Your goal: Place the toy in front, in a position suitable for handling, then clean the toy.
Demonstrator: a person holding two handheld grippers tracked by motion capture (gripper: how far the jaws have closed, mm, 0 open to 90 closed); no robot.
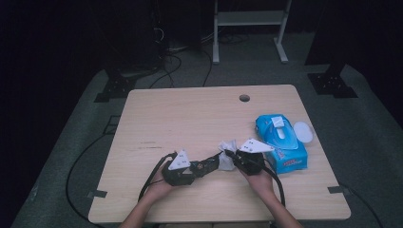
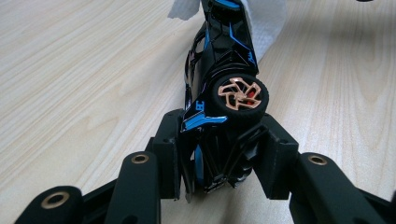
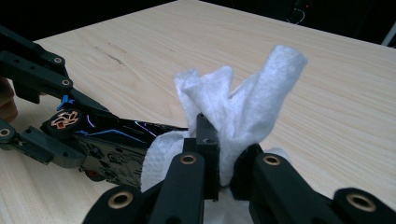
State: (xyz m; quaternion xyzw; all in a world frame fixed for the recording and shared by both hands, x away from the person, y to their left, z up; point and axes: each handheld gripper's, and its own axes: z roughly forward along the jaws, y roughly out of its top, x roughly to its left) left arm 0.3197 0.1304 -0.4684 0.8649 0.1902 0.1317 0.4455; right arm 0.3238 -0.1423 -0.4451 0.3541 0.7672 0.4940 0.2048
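You have a black toy car [image 2: 219,70] with blue stripes and a copper-spoked wheel [image 2: 238,95], a white wipe [image 3: 243,112], a blue wipe pack [image 1: 281,142] with white lid, and a pale wood-grain surface [image 1: 190,118].

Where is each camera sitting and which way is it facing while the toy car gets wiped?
High view: above the person's side, looking forward and down at the table; forearms and both hands show, left hand-held gripper, right hand-held gripper.
Left gripper view: rides the left hand-held gripper, looking along its jaws clamped on the toy car.
Right gripper view: rides the right hand-held gripper, jaws pinching the white wipe.
Shared: both gripper views show car and wipe.
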